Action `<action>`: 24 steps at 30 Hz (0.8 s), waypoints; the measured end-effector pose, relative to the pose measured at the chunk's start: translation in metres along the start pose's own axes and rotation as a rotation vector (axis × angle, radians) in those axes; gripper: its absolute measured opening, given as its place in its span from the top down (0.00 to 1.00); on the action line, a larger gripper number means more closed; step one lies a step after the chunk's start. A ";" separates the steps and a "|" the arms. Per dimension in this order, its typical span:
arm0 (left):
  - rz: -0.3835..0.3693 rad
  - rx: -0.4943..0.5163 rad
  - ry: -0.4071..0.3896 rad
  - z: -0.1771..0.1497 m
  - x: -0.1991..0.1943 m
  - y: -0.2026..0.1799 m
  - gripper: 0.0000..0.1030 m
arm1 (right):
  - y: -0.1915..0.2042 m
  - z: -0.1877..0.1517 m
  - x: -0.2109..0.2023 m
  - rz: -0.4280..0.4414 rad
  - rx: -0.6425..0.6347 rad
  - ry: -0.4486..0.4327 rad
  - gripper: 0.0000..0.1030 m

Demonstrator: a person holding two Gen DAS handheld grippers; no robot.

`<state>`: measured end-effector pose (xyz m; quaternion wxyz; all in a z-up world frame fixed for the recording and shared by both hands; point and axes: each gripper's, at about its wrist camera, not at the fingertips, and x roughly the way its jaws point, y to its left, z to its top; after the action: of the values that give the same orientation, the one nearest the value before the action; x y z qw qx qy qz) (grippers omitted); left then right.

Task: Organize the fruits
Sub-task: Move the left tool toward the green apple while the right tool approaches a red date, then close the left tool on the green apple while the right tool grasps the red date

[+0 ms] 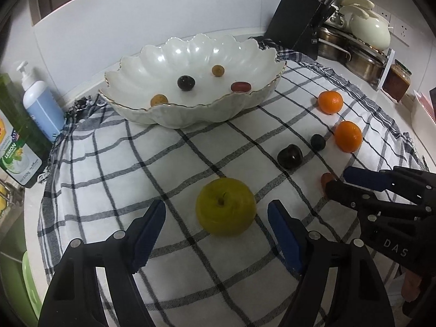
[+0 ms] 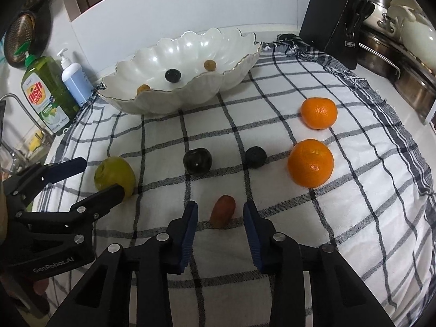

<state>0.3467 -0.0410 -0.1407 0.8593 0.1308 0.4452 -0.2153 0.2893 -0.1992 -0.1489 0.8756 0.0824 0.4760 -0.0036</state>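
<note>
Fruits in bowl [image 1: 130, 114]: four are sitting, at the cloth's [image 1: 190, 272] back edge.
Fruits on cloth: six are lying.
Left tongs [image 1: 216, 215]: standing wide around green apple [image 1: 225, 207].
Right tongs [image 2: 220, 209]: standing narrow around red fruit [image 2: 223, 210], not touching.

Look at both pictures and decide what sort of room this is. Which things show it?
Most likely a home kitchen counter: a knife block stands at the back, steel pots are stacked beside it, and a dish soap bottle stands near a sink tap.
</note>
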 end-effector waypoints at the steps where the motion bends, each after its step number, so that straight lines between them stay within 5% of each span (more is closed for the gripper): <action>1: -0.003 -0.003 0.005 0.001 0.002 0.000 0.26 | 0.000 0.000 0.001 0.002 0.001 0.002 0.67; 17: -0.025 -0.057 0.072 -0.001 0.023 -0.001 0.53 | -0.001 0.000 0.012 0.004 -0.017 0.025 0.81; 24: -0.012 -0.074 0.075 -0.001 0.023 -0.002 0.53 | -0.004 -0.001 0.013 0.010 -0.023 0.023 0.83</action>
<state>0.3568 -0.0484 -0.1603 0.8449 0.1040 0.4856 -0.1988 0.2953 -0.2021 -0.1607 0.8708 0.0748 0.4858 0.0075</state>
